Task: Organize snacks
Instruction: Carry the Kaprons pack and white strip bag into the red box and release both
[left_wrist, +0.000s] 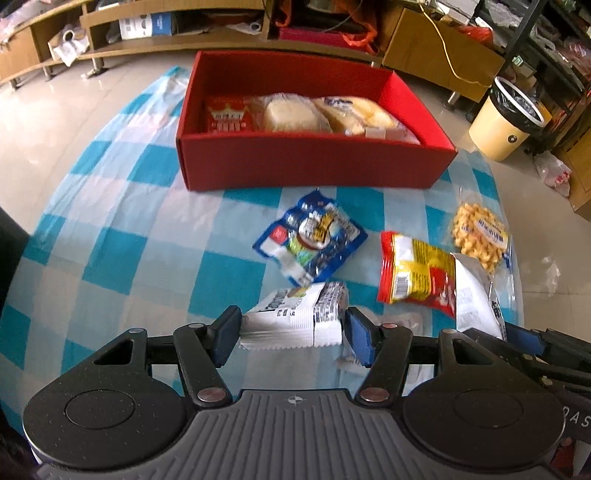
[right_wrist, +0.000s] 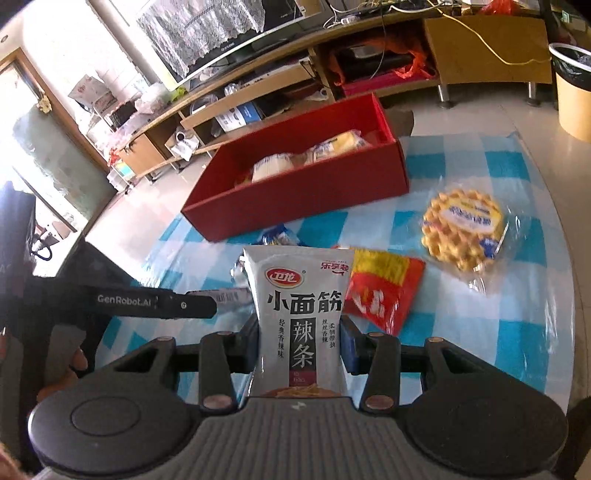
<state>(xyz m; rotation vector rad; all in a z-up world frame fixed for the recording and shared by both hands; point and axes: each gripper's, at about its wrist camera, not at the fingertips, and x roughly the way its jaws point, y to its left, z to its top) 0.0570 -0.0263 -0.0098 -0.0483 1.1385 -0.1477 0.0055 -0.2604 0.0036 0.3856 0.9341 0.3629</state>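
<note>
My left gripper (left_wrist: 291, 332) is shut on a small white packet with black print (left_wrist: 295, 317), held just above the blue-checked cloth. My right gripper (right_wrist: 299, 339) is shut on a white spicy-strip packet (right_wrist: 299, 306), which also shows at the right of the left wrist view (left_wrist: 476, 295). The two grippers are side by side, the left gripper (right_wrist: 207, 301) reaching in from the left. Ahead stands an open red box (left_wrist: 314, 155) (right_wrist: 295, 199) with bread packets and a red packet inside. On the cloth lie a blue packet (left_wrist: 310, 240), a red-yellow packet (left_wrist: 417, 273) (right_wrist: 384, 291) and a wrapped waffle (left_wrist: 480, 232) (right_wrist: 461, 229).
The round table's edge (left_wrist: 517, 258) curves close on the right. Beyond it stand a cream waste bin (left_wrist: 509, 122) (right_wrist: 572, 96) and a low wooden TV cabinet (left_wrist: 221, 40) on the tiled floor. A hand (right_wrist: 74, 362) grips the left gripper's handle.
</note>
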